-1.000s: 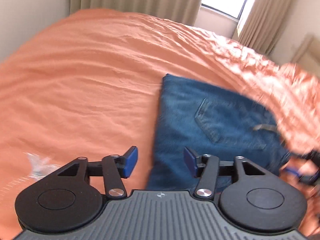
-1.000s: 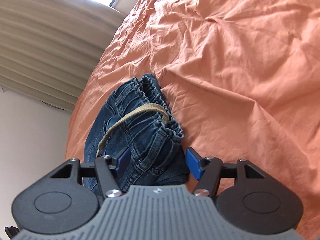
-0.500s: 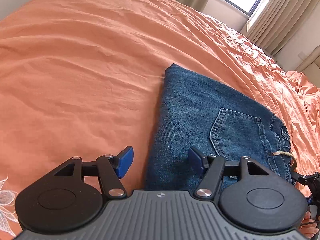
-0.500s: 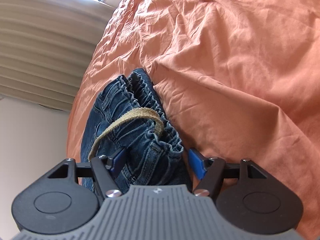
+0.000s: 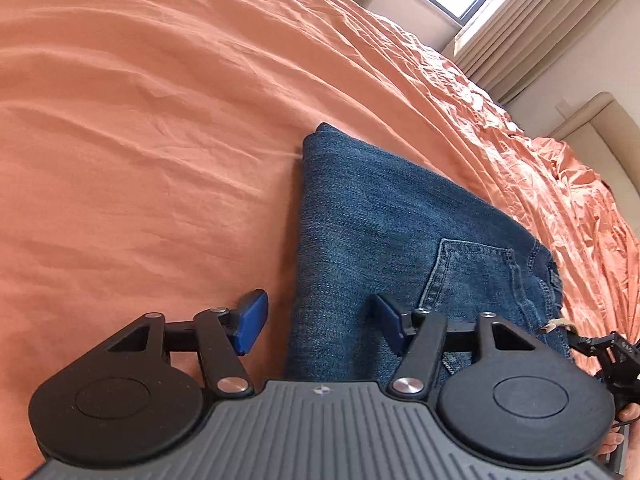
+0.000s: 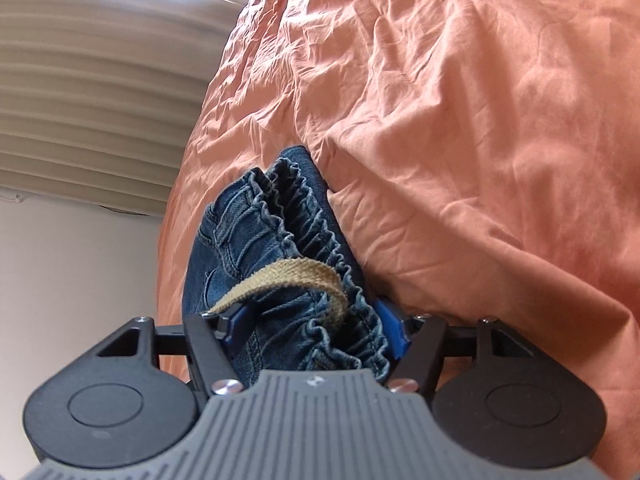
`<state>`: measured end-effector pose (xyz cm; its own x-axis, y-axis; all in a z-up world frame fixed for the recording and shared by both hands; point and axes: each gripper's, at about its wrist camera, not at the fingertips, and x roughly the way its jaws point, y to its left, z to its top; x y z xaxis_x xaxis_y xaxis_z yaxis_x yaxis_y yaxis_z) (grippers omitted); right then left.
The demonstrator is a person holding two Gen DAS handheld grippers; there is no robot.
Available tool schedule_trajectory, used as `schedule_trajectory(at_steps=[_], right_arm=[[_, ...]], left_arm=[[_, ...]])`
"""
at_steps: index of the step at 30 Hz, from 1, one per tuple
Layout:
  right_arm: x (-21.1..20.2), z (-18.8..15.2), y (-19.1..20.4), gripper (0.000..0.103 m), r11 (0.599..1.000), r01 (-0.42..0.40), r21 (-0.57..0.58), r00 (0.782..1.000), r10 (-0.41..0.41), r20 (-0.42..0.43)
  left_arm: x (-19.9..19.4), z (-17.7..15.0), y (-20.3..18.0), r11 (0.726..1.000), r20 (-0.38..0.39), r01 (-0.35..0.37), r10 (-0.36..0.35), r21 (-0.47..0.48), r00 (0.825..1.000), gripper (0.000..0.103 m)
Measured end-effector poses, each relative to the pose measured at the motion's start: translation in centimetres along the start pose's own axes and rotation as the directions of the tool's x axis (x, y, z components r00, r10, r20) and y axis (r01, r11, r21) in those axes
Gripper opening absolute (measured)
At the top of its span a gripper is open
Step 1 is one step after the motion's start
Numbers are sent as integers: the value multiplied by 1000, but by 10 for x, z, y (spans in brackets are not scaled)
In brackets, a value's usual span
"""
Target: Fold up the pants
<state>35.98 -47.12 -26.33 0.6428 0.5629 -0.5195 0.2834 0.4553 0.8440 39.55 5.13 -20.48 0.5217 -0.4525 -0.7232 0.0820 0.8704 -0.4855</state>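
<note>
1. Jeans (image 5: 372,232), already doubled into a compact blue denim rectangle, lie on an orange bedsheet (image 5: 140,128) that covers the whole bed, with beige curtains (image 6: 80,92) at the window beyond.
2. Back pocket (image 5: 472,276) faces up on the top layer, while the gathered elastic waistband (image 6: 312,240) bunches at the end nearest the right-hand tool.
3. Left gripper (image 5: 316,324) hovers with its jaws spread wide over the folded edge of the denim, one blue pad above bare sheet and the other above cloth, holding nothing.
4. Right gripper (image 6: 316,328) brackets the waistband with a pad on either side; the pads appear to touch the fabric, but whether they are truly pinching it cannot be told from this angle.
5. Tan drawstring (image 6: 288,276) loops loosely across the waistband.
6. Folding appears near its final stage; a further fold would call for both tools to clamp matching edges and lift together, keeping the stacked layers aligned.
</note>
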Motion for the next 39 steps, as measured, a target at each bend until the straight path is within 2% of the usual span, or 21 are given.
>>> schedule_trajectory(at_steps=[1,2,3,5,7,12,16,19,21,28,31,33,37,39], right_arm=[[2,1,0,49,1000,-5,-18,1000,5,-9],[2,3,1,44,999,-13,-33,1000,13,-14],[2,3,1,36,999,-26,-44,1000,25,-16],[-3,1,0,26,997,-61,-40,998,61,-5],[-8,-2,5,23,996,-79,-43,997,79,13],[-23,-12,46,19,983,-105,-150,993,113,44],[-19,-30,91,19,964,-124,-235,992,125,-13],[-2,-53,119,18,952,-161,-261,987,148,-69],[15,-70,138,18,944,-185,-275,981,162,-106],[80,-138,178,18,918,-268,-292,952,206,-225],[109,-165,173,18,929,-243,-278,949,169,-265],[122,-177,162,18,942,-197,-272,955,122,-271],[130,-181,138,19,966,-111,-232,967,51,-250],[136,-182,136,20,966,-83,-246,970,22,-244]], left_arm=[[2,0,2,1000,-2,23,-23,-19,1000,44],[4,0,3,998,-3,41,-42,-39,999,35],[5,0,4,998,6,44,-44,-49,999,31],[1,-1,1,998,29,48,-47,-35,998,11],[-7,-1,-4,999,57,48,-47,-20,997,9],[-40,8,-17,999,101,34,-37,30,994,6],[-76,19,-23,994,127,-23,10,104,992,6],[-110,28,-7,995,146,-48,35,89,989,6],[-134,32,4,991,160,-93,77,96,984,6],[-212,26,62,969,212,-240,222,64,952,6],[-217,16,94,959,187,-281,273,21,944,6],[-208,7,111,956,166,-295,290,6,943,6],[-186,-5,136,955,158,-295,297,-34,942,6],[-174,-5,148,953,139,-302,304,-36,942,7]])
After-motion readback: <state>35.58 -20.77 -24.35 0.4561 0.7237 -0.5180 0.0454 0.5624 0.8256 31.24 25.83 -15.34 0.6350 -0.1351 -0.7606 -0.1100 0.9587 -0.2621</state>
